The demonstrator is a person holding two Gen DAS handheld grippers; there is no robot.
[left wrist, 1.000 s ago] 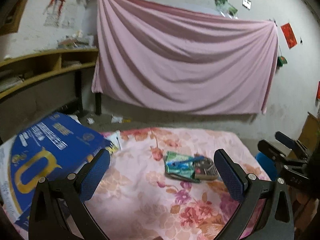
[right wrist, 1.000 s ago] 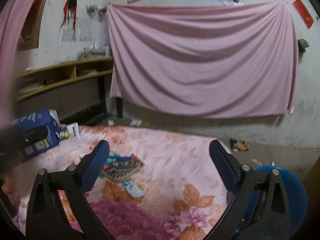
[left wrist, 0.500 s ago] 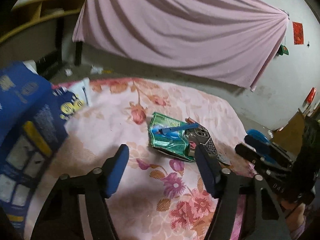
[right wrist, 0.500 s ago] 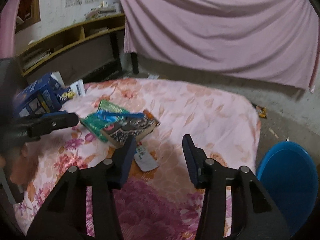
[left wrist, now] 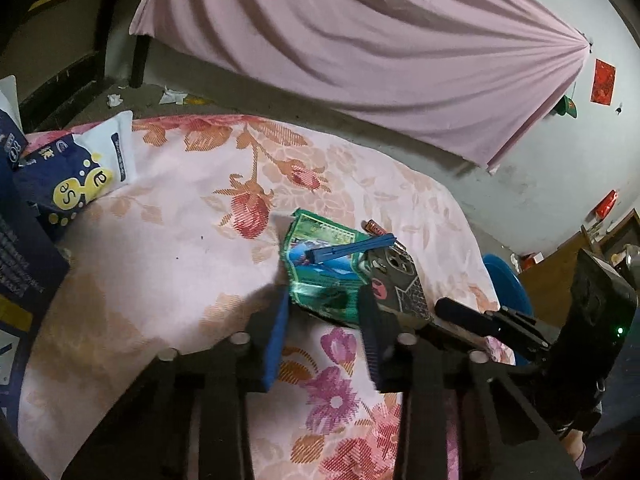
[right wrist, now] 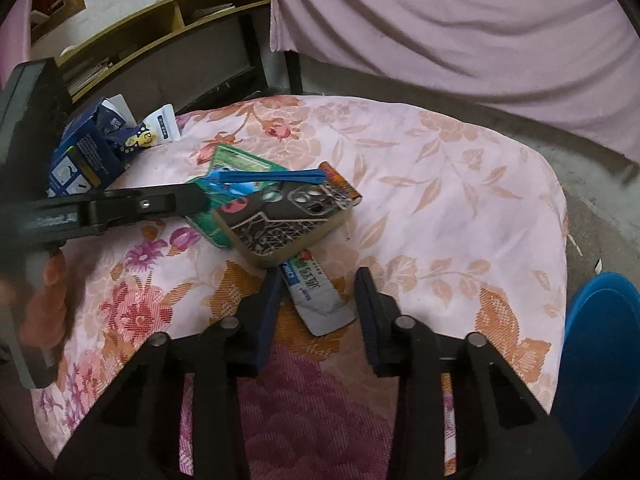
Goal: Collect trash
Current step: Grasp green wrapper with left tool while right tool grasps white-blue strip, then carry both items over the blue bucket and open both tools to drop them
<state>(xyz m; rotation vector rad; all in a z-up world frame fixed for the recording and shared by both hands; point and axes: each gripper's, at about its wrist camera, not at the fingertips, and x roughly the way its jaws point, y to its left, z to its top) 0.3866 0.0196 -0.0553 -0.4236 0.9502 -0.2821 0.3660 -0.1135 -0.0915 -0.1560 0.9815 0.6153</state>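
A pile of trash lies on the floral cloth: a green wrapper [left wrist: 320, 264] [right wrist: 240, 166], a blue plastic stick [left wrist: 352, 249] [right wrist: 272, 177] across it, a dark patterned phone case [left wrist: 396, 288] [right wrist: 288, 220], an orange battery [right wrist: 340, 182], and a flattened white tube [right wrist: 316, 292]. My left gripper [left wrist: 324, 320] is open, its fingers either side of the wrapper's near edge. My right gripper [right wrist: 318, 304] is open, its fingers either side of the white tube.
A blue box [right wrist: 84, 152] and a navy and white pouch [left wrist: 76, 176] [right wrist: 152, 132] lie at the cloth's left edge. A blue bin [right wrist: 600, 352] stands low on the right. A pink sheet [left wrist: 360, 48] hangs behind; shelves [right wrist: 160, 28] at back left.
Both grippers have come down and forward to the trash pile and their jaws have narrowed. The left now straddles the green wrapper, the right the white tube.
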